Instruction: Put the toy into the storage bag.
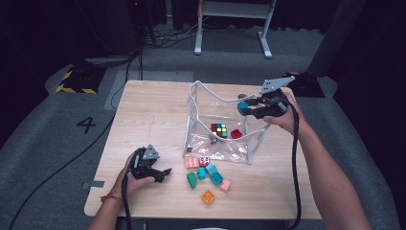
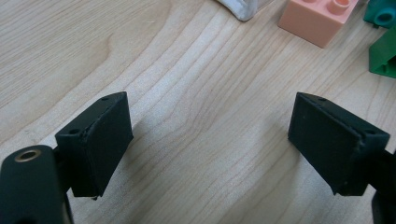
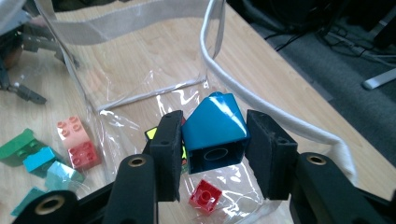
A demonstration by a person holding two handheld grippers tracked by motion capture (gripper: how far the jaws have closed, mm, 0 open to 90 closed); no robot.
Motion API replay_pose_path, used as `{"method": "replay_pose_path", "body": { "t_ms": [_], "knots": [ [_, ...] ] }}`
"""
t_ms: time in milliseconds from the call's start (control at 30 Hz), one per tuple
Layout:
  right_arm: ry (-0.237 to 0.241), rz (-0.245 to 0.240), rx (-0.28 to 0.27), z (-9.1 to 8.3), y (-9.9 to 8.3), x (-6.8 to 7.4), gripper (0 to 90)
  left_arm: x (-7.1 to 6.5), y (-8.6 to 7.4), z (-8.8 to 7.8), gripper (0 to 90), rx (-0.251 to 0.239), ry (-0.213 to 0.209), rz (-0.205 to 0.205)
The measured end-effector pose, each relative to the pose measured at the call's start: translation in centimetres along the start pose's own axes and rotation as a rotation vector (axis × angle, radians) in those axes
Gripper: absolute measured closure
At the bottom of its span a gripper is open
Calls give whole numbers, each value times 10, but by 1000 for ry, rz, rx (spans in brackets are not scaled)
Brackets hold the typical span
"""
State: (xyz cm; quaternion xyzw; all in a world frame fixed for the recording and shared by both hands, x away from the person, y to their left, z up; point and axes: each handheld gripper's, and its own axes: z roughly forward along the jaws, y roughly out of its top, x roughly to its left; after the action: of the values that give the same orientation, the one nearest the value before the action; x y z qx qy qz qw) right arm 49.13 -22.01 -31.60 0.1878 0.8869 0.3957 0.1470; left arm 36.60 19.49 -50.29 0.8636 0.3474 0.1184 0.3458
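Midway through loading: the right gripper (image 3: 214,154) clamps its jaws on a blue roof-shaped brick (image 3: 215,133) above the clear bag (image 1: 206,103). Next it likely must lower and release. The left gripper (image 2: 210,144) rests with jaws apart on the counter (image 1: 148,115).

In the right gripper view, the blue block (image 3: 215,133) between the claw's jaws covers most of the colour cube (image 3: 151,134), leaving a yellow and black corner. The green block (image 3: 17,145) at the left is cut by the picture's edge. In the left gripper view, the peach brick (image 2: 317,18) and the green piece (image 2: 384,53) at the far right run off the edges. In the high view, the small grey item (image 1: 213,140) inside the clear bag (image 1: 249,154) is too small to identify.
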Motion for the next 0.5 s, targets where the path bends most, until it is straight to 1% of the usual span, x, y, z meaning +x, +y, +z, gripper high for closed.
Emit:
{"method": "replay_pose_path", "body": {
  "t_ms": [67, 167, 300, 367, 400, 500],
  "knots": [
    [11, -9, 32, 5, 2, 0, 581, 0, 0, 0, 137, 0, 0, 0],
    [29, -31, 95, 13, 5, 0, 581, 0, 0, 0, 135, 0, -3, -1],
    [39, -58, 175, 24, 10, 0, 581, 0, 0, 0, 135, 1, -3, 0],
    [39, -59, 214, 28, 12, 1, 581, 0, 0, 0, 135, 0, -3, 0],
    [37, -67, 226, 31, 13, 2, 581, 0, 0, 0, 135, 0, -3, 0],
    [36, -65, 264, 37, 14, 1, 581, 0, 0, 0, 135, 0, -3, -2]
  ]
}}
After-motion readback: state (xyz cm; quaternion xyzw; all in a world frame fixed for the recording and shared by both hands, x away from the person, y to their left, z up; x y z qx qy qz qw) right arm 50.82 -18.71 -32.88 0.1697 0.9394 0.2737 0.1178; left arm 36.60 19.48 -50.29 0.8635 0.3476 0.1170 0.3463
